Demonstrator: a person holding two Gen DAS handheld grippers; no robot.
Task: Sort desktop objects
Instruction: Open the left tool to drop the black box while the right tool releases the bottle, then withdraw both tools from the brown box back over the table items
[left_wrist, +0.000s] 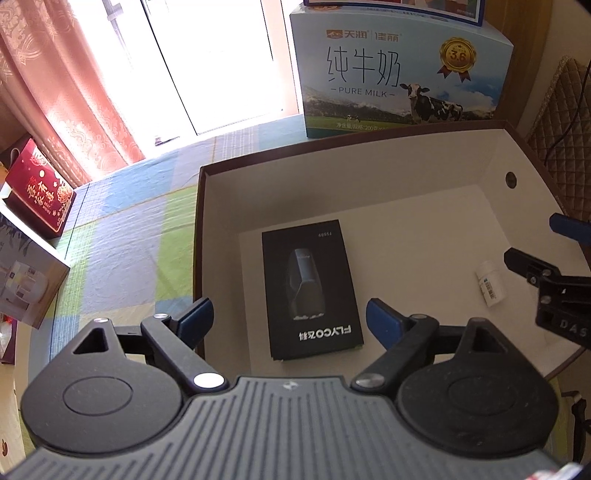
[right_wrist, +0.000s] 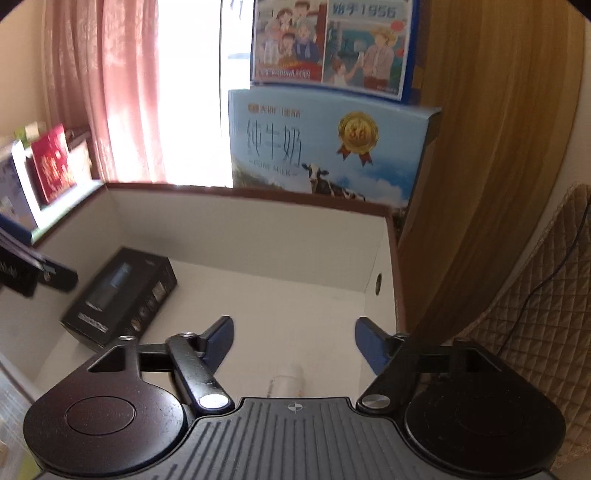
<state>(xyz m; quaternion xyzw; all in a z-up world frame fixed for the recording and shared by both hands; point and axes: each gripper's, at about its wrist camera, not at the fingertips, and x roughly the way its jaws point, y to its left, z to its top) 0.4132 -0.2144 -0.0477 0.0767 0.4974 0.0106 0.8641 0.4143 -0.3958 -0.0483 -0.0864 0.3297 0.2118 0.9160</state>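
A brown-rimmed cardboard box (left_wrist: 201, 229) with a white inside holds a black shaver carton (left_wrist: 312, 291) lying flat and a small white bottle (left_wrist: 489, 282) on its side. My left gripper (left_wrist: 290, 319) hangs open above the carton's near end with nothing between its fingers. The right gripper (left_wrist: 532, 243) shows at the right edge, just beside the bottle. In the right wrist view my right gripper (right_wrist: 293, 338) stands open over the box floor (right_wrist: 295, 295), the white bottle (right_wrist: 290, 380) lies just below it, and the black carton (right_wrist: 122, 299) sits to the left.
A pure-milk carton (left_wrist: 399, 70) stands behind the box with a cartoon-printed box (right_wrist: 328, 40) stacked on it. A red gift box (left_wrist: 37, 192) and other boxes sit at the left on a checked cloth (left_wrist: 140, 221). A quilted chair back (right_wrist: 535, 314) is at the right.
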